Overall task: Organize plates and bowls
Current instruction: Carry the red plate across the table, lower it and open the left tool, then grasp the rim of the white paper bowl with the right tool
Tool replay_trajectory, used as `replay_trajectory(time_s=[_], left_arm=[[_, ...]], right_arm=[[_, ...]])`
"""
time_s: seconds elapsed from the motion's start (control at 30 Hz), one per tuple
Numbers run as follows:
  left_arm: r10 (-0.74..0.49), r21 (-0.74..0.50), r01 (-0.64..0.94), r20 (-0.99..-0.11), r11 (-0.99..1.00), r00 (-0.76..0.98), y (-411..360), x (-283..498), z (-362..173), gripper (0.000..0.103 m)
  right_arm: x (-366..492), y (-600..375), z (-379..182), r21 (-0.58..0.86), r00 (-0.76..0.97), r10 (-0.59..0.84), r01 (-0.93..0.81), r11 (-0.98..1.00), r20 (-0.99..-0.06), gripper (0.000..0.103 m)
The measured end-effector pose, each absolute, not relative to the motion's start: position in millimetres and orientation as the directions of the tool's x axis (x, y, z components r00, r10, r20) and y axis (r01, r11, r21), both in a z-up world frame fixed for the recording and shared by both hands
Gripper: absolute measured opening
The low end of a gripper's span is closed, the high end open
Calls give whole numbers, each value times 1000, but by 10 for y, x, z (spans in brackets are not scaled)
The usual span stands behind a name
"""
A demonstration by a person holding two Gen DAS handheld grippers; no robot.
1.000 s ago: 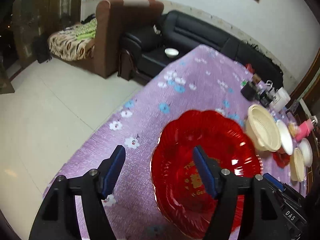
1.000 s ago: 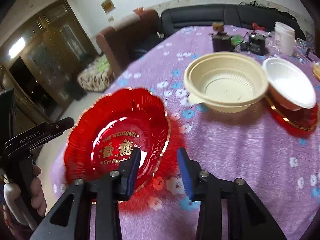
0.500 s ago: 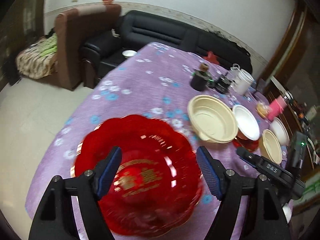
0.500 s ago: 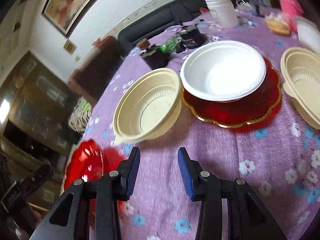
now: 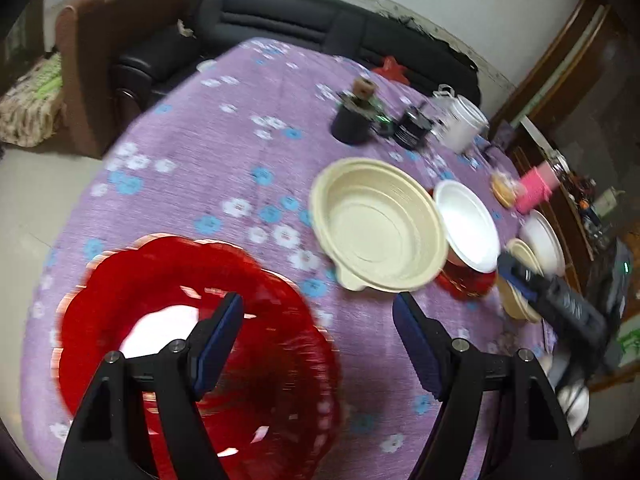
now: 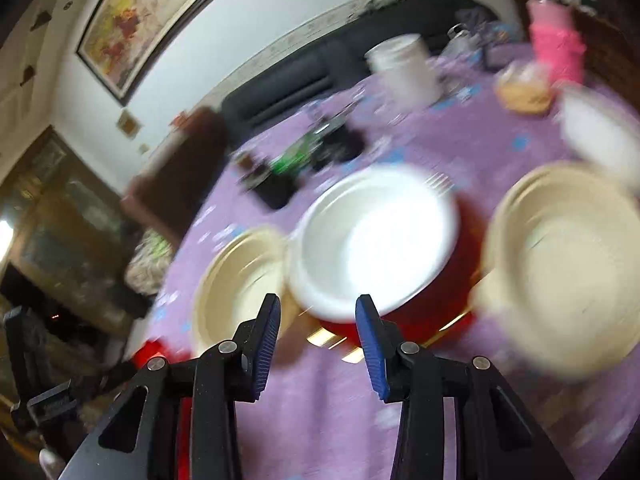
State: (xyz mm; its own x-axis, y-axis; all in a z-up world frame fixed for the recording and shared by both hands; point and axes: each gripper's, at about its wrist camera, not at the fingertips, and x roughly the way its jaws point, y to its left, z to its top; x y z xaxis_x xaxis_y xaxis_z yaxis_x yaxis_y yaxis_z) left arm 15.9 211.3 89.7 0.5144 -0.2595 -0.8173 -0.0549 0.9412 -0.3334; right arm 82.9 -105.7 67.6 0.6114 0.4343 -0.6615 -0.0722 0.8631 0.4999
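Observation:
A red scalloped plate lies on the purple tablecloth under my open, empty left gripper, at its left finger. A cream bowl sits beyond, next to a white bowl resting on a second red plate. In the right wrist view my right gripper is open and empty, just in front of that white bowl on its red plate. Cream bowls sit on either side, one left and one right. The right gripper also shows in the left wrist view.
A dark cup, a black gadget, a white tub, a pink bottle and another white bowl stand at the far side of the table. A black sofa and brown armchair lie beyond.
Both grippers have swung right across the table. The left has come off the red plate's middle toward the cream bowl; the right has closed in on the white bowl. Both stay open.

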Motion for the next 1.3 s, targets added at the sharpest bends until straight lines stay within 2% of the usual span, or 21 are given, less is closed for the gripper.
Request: replay_trajectory(time_s=[0.17, 0.4, 0.47, 0.5, 0.53, 0.6, 1.0, 1.23, 1.27, 1.3], left_arm=[[-320, -359, 12, -816, 933, 482, 1797, 226, 834, 76], [-352, -357, 76, -826, 931, 441, 1449, 275, 709, 76], [-355, -356, 81, -832, 931, 427, 1395, 273, 659, 76], [-355, -356, 80, -833, 931, 425, 1378, 273, 645, 76], [-355, -357, 77, -835, 931, 421, 1368, 268, 626, 76], [-358, -363, 71, -836, 929, 416, 1357, 251, 601, 76], [-402, -409, 78, -811, 909, 424, 1190, -20, 659, 76], [-434, -431, 97, -817, 897, 379, 873, -198, 446, 76], [-430, -426, 99, -822, 899, 372, 832, -223, 406, 67], [-422, -416, 100, -832, 904, 360, 785, -261, 348, 53]], right_arm=[[1162, -1347, 606, 432, 603, 343, 4, 902, -721, 43], [1553, -1329, 335, 412, 535, 333, 32, 910, -776, 42], [1596, -1286, 318, 407, 531, 332, 27, 913, -780, 34], [1573, -1270, 314, 412, 534, 337, 24, 911, -776, 19], [1567, -1263, 314, 419, 535, 342, 24, 908, -773, 13], [1520, -1293, 324, 452, 535, 372, 20, 892, -758, 10], [635, -1597, 617, 593, 498, 542, -67, 802, -677, 8], [-6, -1528, 276, 649, 335, 636, -86, 756, -696, 8], [-48, -1497, 246, 643, 330, 632, -89, 760, -701, 8], [-126, -1441, 207, 627, 328, 620, -101, 773, -713, 8]])
